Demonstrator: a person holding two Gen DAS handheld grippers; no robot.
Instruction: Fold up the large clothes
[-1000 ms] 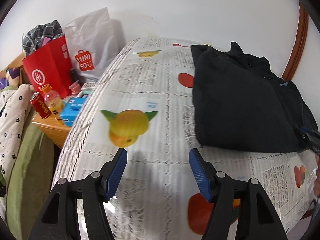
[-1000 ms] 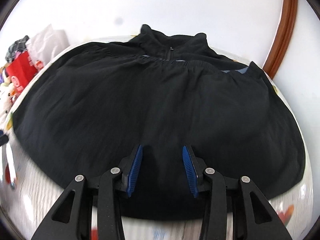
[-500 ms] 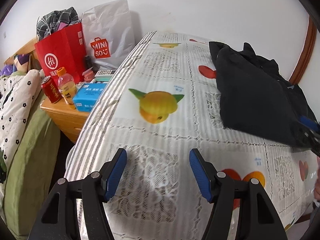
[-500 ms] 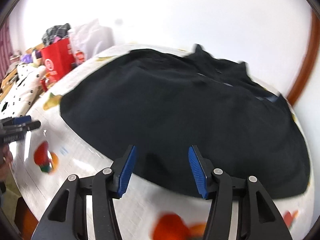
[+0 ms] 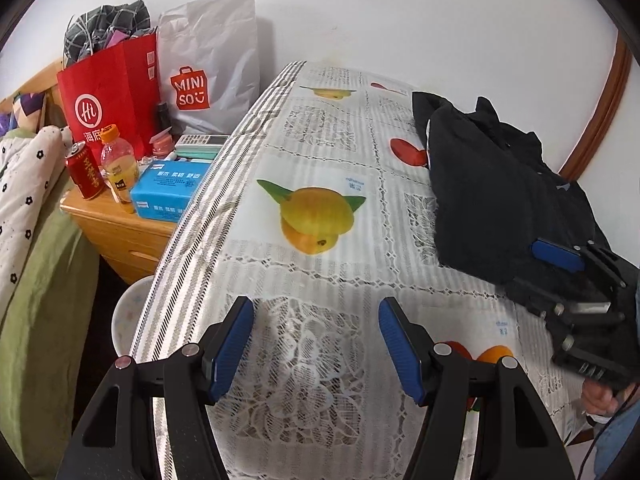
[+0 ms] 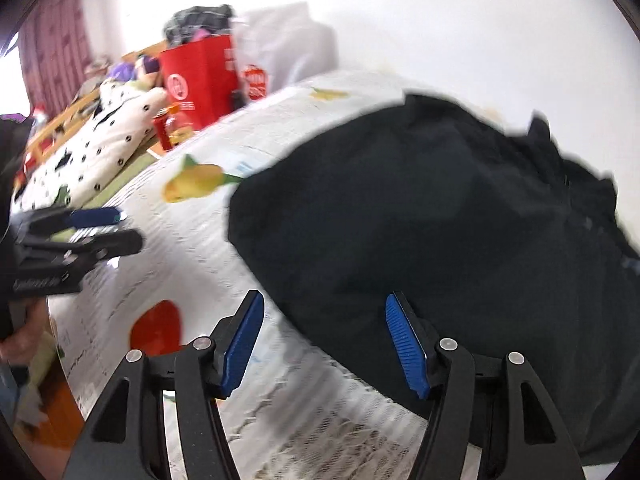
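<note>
A black garment [image 5: 504, 192] lies folded on the right part of a table covered by a white lace cloth with fruit prints [image 5: 320, 216]. It fills the right half of the right wrist view [image 6: 440, 216]. My left gripper [image 5: 316, 336] is open and empty above the cloth near the front edge, left of the garment. My right gripper [image 6: 324, 336] is open and empty over the garment's near left edge; it also shows in the left wrist view [image 5: 560, 256]. The left gripper shows at the left of the right wrist view [image 6: 92, 224].
A wooden nightstand [image 5: 120, 232] stands left of the table with a red can, a juice bottle [image 5: 118, 164], a blue tissue pack [image 5: 168, 192], a red bag [image 5: 108, 100] and a white bag [image 5: 208, 68]. A bed with a spotted quilt [image 5: 24, 192] lies further left.
Both grippers have pulled back toward the table's front edge. The right gripper has swung left off the garment's middle to its near left edge and opened wider.
</note>
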